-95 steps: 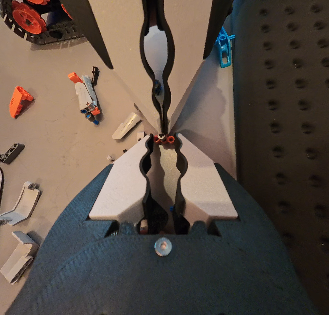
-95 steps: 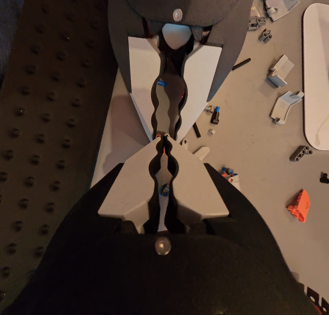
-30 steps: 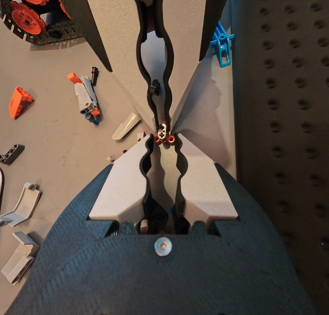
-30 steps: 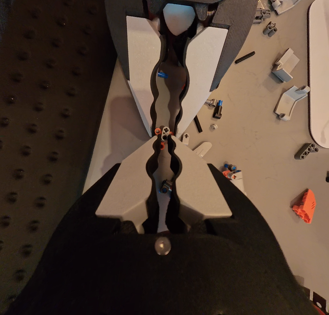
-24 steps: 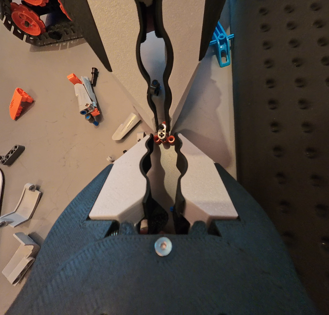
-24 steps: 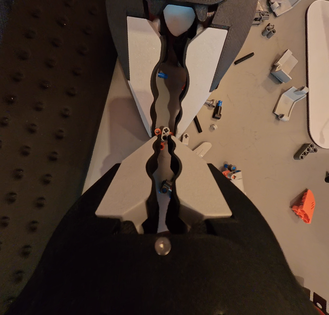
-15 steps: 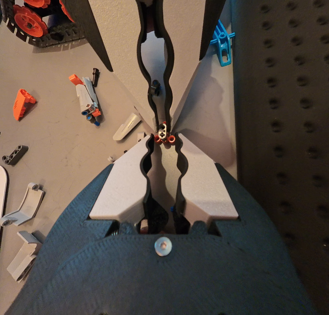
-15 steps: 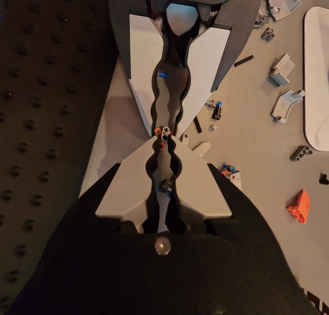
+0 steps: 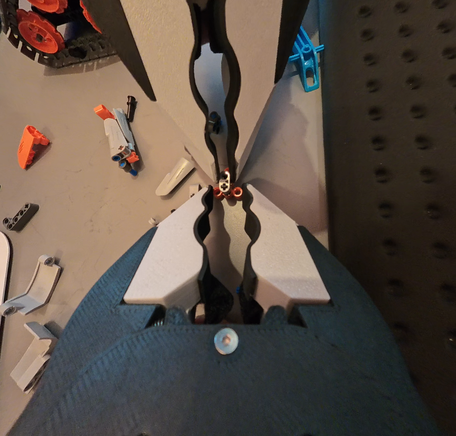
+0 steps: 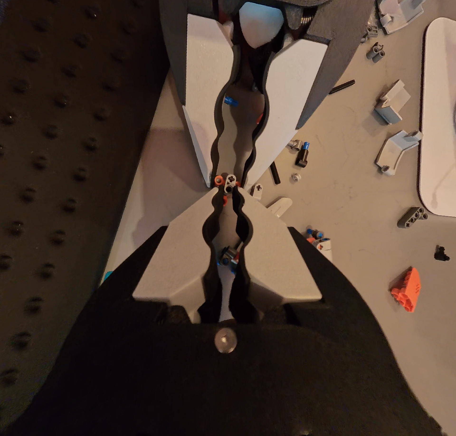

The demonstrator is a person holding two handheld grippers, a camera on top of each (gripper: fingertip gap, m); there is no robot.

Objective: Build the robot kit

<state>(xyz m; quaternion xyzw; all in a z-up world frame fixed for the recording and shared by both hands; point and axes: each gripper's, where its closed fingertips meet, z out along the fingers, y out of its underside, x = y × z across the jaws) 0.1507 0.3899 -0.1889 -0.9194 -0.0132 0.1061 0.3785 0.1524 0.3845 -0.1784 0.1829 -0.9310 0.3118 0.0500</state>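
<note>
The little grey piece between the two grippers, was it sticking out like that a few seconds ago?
No. The small grey connector showed only as a speck at the right gripper tips; now it stands clear against the orange piece in the left gripper. Both grippers stayed shut, tip to tip; the loose parts on the table lie unchanged.

A grey tabletop (image 9: 74,202) borders a dark dimpled mat (image 9: 394,177) in dim, warm light.

- Left gripper (image 9: 227,193) and right gripper (image 9: 225,175) meet tip to tip over the table (image 9: 74,202).
- Small connector (image 9: 225,182) between both tips.
- Studded mat (image 9: 394,152) right of the tips.
- Loose parts left; tracked wheel assembly (image 9: 42,24) far left.
</note>
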